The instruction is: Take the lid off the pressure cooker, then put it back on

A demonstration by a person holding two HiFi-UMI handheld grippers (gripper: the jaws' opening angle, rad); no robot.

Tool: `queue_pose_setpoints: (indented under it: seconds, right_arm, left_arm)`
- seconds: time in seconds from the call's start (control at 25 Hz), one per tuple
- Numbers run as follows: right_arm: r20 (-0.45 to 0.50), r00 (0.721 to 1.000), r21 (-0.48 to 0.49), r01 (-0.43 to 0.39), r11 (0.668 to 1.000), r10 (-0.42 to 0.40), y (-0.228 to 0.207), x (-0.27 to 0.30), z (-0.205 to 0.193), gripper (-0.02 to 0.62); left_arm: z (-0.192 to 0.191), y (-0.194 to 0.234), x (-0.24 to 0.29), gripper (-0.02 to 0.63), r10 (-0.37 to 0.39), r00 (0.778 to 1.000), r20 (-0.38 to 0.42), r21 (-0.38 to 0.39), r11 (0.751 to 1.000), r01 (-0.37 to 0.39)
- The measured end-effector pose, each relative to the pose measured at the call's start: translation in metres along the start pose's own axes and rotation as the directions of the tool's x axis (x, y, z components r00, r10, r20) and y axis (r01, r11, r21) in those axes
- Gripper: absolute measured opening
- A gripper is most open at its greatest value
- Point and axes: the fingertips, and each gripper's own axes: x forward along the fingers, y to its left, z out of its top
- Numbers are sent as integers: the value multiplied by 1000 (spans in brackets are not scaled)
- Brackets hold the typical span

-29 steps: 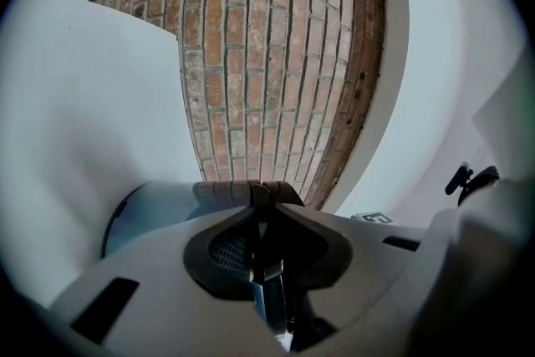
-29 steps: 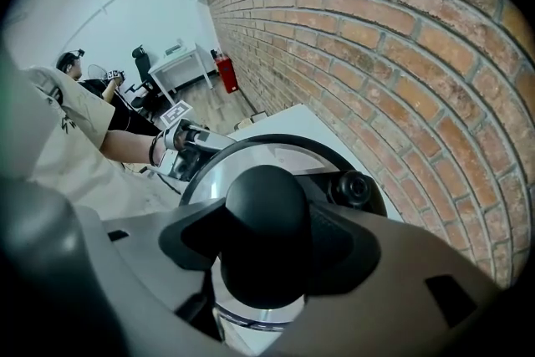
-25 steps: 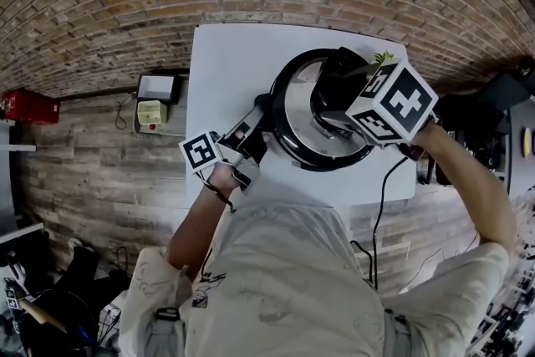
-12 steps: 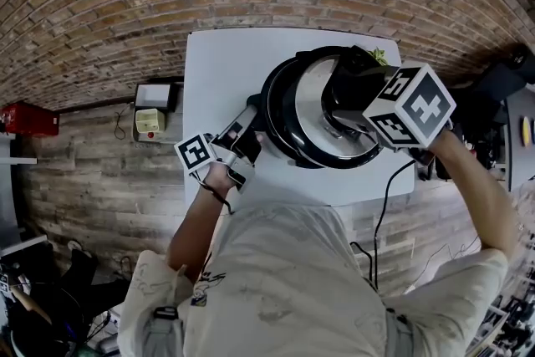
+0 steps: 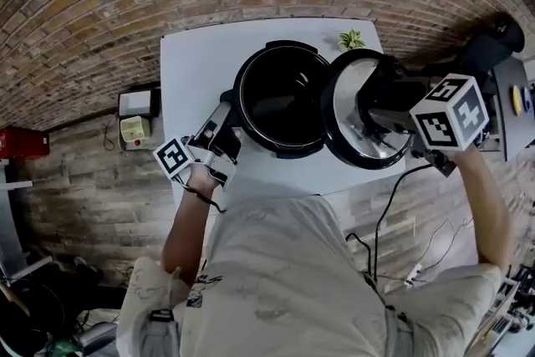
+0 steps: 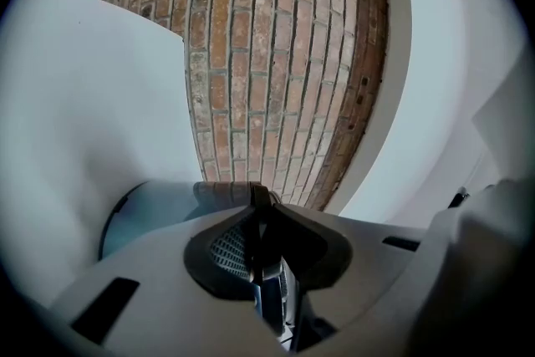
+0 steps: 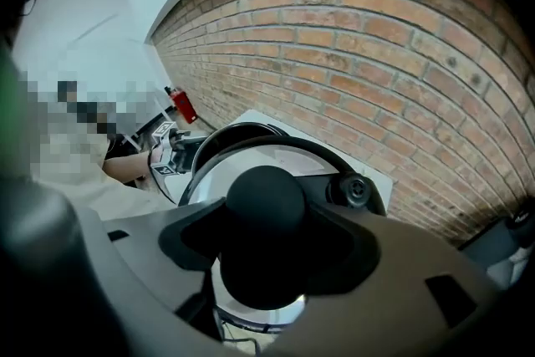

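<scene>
lid (image 5: pixel 361 119) being held beside pot (image 5: pixel 280 96) | knob (image 7: pixel 266 209) being clenched by right gripper (image 7: pixel 266 245) fingers (image 7: pixel 338 255) | pot handle (image 6: pixel 267 280) being pinched by left gripper (image 6: pixel 261 217) | refit: level, centred over rim

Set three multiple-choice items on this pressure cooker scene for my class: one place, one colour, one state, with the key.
1. Where is the lid? A. on the pot B. held up right of the pot C. under the pot
2. What colour is the lid's knob? A. black B. red C. white
3. What is the right gripper doing? A. open, empty B. shut on the pot's rim C. shut on the knob
Key: B, the head view shows the pot uncovered, lid beside it; A, the knob shows black; C, its jaws press the knob's sides.
</scene>
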Motion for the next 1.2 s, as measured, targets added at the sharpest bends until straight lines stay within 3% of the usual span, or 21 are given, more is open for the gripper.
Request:
queue_pose_setpoints:
  seconds: [0.56, 1.2]
  right_arm:
    - [-21, 999, 257, 52, 965, -48, -31, -19, -102, 293]
    - [-90, 996, 328, 39, 944, -10, -36, 71, -168, 293]
  left_arm:
    - [1, 1, -3, 69, 12, 999, 37, -20, 1000, -12]
    - [1, 0, -3, 69, 25, 998, 55, -13, 1000, -25]
